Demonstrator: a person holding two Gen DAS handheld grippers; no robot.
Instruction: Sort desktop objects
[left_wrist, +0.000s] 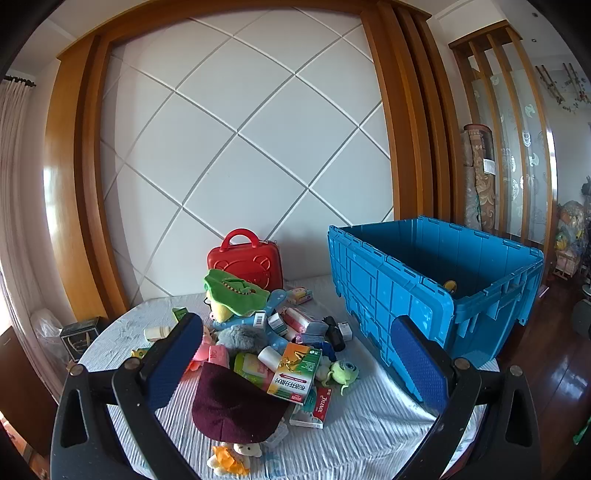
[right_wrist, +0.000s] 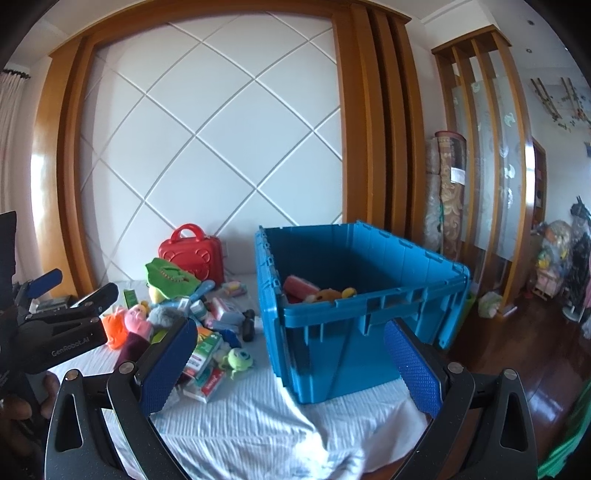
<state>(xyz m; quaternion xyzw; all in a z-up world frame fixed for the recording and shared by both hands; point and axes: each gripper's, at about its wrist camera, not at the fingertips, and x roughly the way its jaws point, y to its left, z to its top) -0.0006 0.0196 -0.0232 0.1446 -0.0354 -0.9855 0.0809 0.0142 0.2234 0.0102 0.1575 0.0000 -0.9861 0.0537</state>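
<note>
Right ahead of the left gripper (left_wrist: 295, 354) sits the toy pile (left_wrist: 266, 332), blue bin (left_wrist: 406, 280) off right; both it and the right gripper (right_wrist: 291, 365) are spread wide, empty.

Black claw (left_wrist: 295, 354) frames – blue dimpled pads (right_wrist: 170, 365), silver screws, white GenRobot.AI lettering.

Ahead of the gripper a white quilted wall (left_wrist: 236, 155) in wood trim (left_wrist: 402, 129) — rolled rugs (right_wrist: 445, 192) far right.
</note>
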